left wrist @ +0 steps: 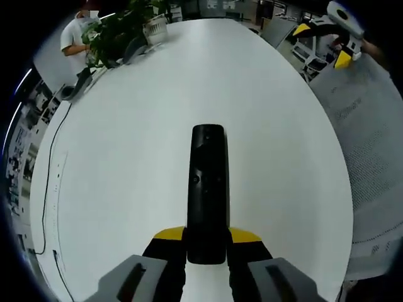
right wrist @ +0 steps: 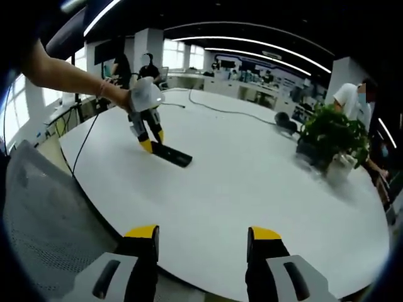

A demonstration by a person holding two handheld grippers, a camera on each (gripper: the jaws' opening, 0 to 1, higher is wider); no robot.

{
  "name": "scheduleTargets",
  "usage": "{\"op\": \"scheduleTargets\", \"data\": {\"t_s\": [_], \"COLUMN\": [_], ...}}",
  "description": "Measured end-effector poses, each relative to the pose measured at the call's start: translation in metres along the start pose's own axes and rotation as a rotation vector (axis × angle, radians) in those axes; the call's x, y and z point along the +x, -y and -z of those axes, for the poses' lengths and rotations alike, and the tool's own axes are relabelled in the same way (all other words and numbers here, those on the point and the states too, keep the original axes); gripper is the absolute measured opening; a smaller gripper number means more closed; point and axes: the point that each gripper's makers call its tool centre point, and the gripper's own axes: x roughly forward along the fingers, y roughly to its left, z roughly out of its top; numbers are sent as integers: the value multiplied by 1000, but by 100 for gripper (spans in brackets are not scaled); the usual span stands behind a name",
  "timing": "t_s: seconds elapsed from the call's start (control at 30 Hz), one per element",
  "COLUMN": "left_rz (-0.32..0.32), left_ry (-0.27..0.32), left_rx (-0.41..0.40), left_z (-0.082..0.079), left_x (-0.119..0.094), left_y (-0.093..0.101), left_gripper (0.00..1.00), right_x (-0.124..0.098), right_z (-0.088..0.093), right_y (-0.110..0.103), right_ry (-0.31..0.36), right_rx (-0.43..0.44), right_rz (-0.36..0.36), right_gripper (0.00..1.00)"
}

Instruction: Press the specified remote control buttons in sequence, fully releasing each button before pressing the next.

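Gripping the near end of the black remote control [left wrist: 208, 192] between its yellow-tipped jaws, the left tool [left wrist: 206, 242] holds the remote lengthwise, pointing away across the white oval desk [left wrist: 126, 163]; the remote's far end lies on or just above the desk top, and which of the two cannot be told. In the right gripper view the left tool [right wrist: 150, 135] hangs from a person's hand [right wrist: 119, 95], tilted down onto the remote control [right wrist: 170, 154], which lies near the desk's left edge. The right tool [right wrist: 203, 242] is open, its two jaws set well apart with nothing between them, hovering at the near rim of the desk [right wrist: 252, 182]. A potted plant [right wrist: 327, 141] stands on the desk's right side, a dark cable [right wrist: 220, 110] trails across its far part, and a person in a white shirt [right wrist: 352, 97] stands behind the plant. A grey mesh chair back [right wrist: 38, 207] sits beside the desk at the left.
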Motion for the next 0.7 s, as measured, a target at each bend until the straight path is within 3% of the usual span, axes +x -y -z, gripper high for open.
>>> {"op": "scheduleTargets", "data": {"t_s": [0.7], "left_rz": [-13], "left_ry": [22], "left_rx": [-37], "left_z": [-10], "left_x": [2], "left_y": [46], "left_gripper": [24], "right_x": [0], "right_z": [1], "right_y": [-4], "right_ry": [1], "right_rx": [-45], "right_rz": [-17], "right_gripper": [54]}}
